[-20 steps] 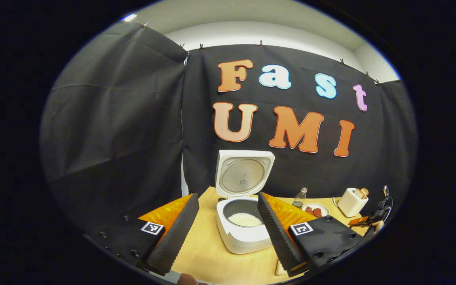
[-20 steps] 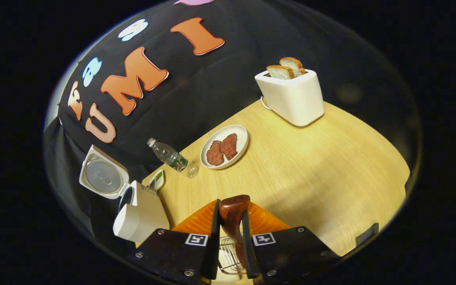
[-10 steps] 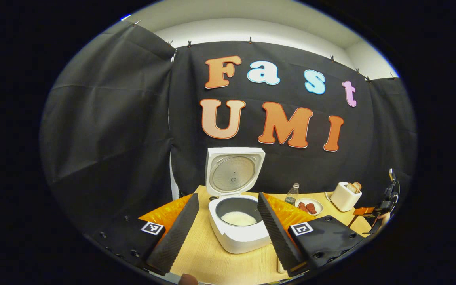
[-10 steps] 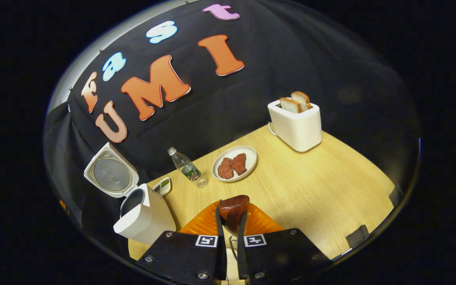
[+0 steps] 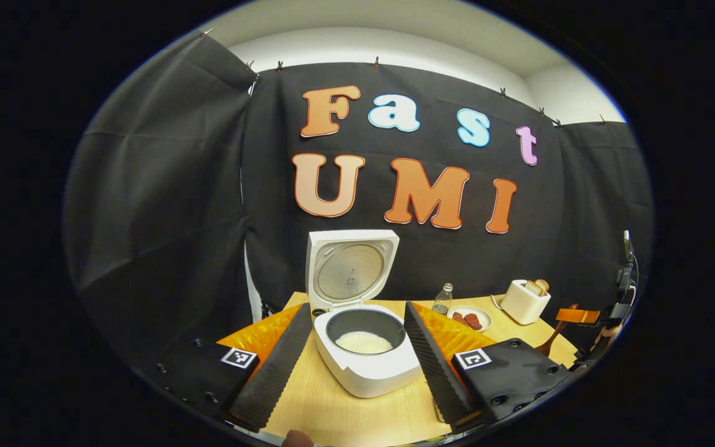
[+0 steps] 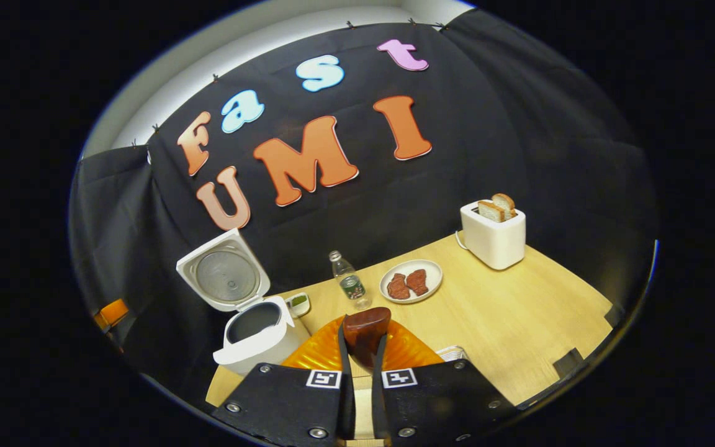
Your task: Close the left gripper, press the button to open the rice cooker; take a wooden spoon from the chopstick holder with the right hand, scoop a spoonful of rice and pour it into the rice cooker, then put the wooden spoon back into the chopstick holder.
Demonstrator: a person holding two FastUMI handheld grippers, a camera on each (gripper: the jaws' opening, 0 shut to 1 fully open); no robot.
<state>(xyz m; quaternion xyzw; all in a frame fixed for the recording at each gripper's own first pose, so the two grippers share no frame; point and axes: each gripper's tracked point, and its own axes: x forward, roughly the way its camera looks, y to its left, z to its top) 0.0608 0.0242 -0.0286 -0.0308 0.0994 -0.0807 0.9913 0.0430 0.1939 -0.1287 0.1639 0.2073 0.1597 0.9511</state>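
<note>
Rice cooker point(image 5: 360, 347) stands on the pale wooden counter point(image 5: 345, 416) with its lid point(image 5: 349, 268) swung up and back, the inner pot showing a low layer of white rice point(image 5: 364, 341). In the left gripper view, the left hand-held gripper point(image 5: 357, 347) hangs in front of the cooker with its two fingers spread wide, one on each side of the pot and touching nothing.

In the right gripper view, the right hand-held gripper point(image 6: 362, 372) is pinched tight on a dark wooden spoon point(image 6: 365, 332), whose rounded end sticks up between the fingers. From the left gripper view the same spoon point(image 5: 557, 329) shows far off at the right edge, held above the counter's right side, well apart from the cooker.

In the right gripper view, the open rice cooker point(image 6: 252, 335) sits to the left. Just beside it lies a small dish point(image 6: 298, 303), then a plastic bottle point(image 6: 350, 287), then a white plate point(image 6: 429, 273) with two reddish pieces on it. Farther back stands a white toaster point(image 6: 494, 239) with two slices of bread poking out of the top.
</note>
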